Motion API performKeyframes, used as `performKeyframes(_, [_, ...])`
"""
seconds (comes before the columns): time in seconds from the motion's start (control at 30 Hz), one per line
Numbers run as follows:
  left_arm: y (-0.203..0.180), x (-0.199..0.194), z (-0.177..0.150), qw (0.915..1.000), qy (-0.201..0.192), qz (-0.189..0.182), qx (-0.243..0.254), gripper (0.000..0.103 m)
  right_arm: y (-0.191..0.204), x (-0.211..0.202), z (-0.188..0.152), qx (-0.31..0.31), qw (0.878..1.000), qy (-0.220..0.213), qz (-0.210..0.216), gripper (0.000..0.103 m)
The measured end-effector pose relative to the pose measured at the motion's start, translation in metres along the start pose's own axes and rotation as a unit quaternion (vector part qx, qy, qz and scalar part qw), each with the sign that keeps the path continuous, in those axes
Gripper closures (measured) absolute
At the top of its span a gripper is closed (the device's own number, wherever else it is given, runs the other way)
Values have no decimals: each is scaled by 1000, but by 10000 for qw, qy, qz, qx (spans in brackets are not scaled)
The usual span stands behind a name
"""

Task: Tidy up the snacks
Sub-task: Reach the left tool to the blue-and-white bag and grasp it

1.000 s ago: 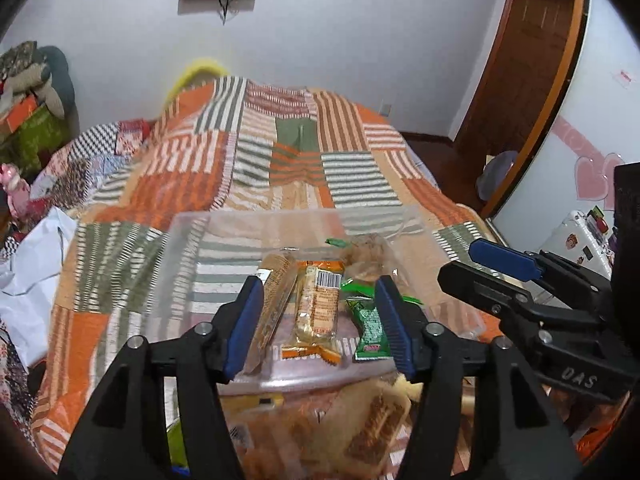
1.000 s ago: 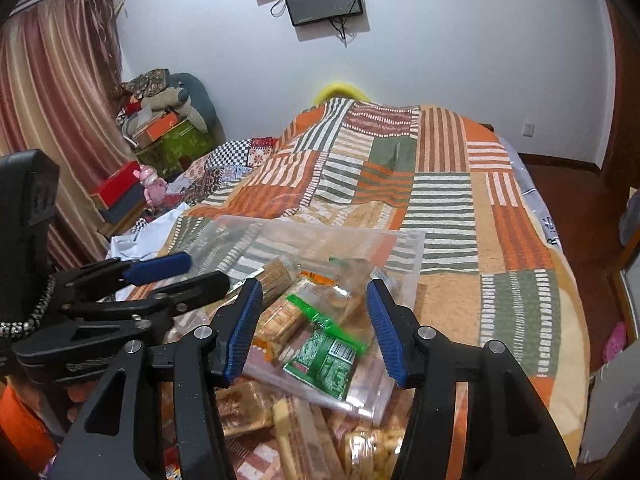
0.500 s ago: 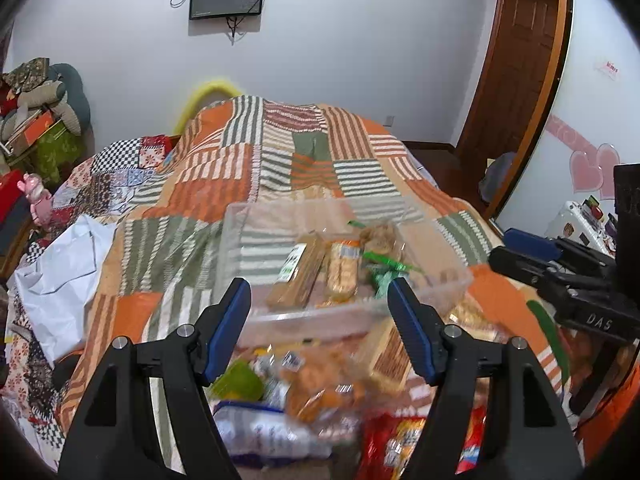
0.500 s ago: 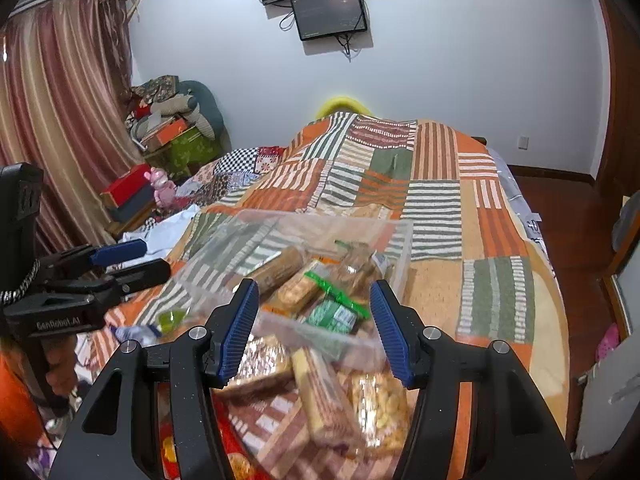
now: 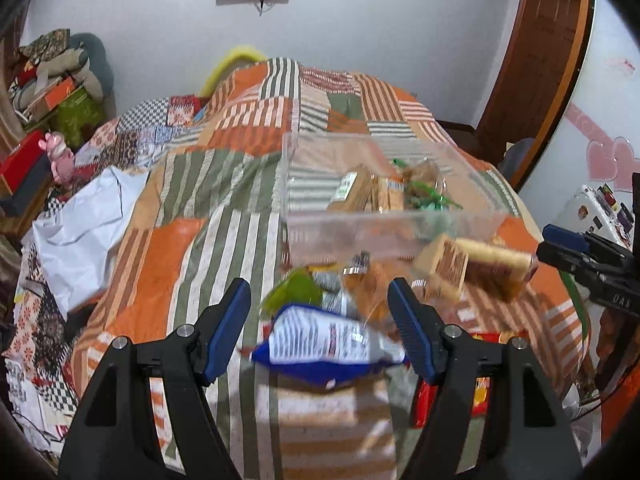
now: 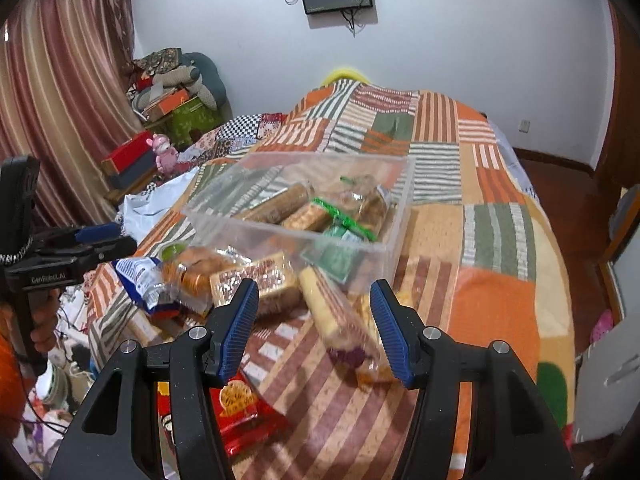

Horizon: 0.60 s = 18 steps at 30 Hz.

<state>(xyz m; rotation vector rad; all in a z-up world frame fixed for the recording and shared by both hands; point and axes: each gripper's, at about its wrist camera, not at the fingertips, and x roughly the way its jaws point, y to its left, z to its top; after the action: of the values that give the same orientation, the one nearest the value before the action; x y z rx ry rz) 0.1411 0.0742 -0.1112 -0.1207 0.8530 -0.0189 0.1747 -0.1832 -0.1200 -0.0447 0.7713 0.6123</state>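
A clear plastic box with several wrapped snacks inside stands on the quilt, ahead of both grippers. Loose packets lie in front of it. My left gripper is open above a blue and white packet that lies on the bed between its jaws, with a green packet just beyond. My right gripper is open over a long cake packet with a purple end. A brown wafer packet lies to its left and a red packet lies under its left finger. Neither gripper holds anything.
The bed's patchwork quilt stretches far beyond the box. A white bag lies at the bed's left edge, with stacked boxes and toys past it. A wooden door and a white appliance are to the right.
Both grippers have drawn back from over the box toward the near end of the bed, and the loose packets have come into view. The left jaws stand wider than one second ago.
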Motion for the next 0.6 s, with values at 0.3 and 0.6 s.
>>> performKeyframes(0.3, [-6, 7, -30, 9999, 134, -62, 80, 21, -1, 8, -16, 218, 9994, 217, 126, 46])
performKeyframes(0.6, [-10, 23, -37, 9995, 308, -51, 70, 6, 2, 17, -21, 213, 9991, 328, 182, 44])
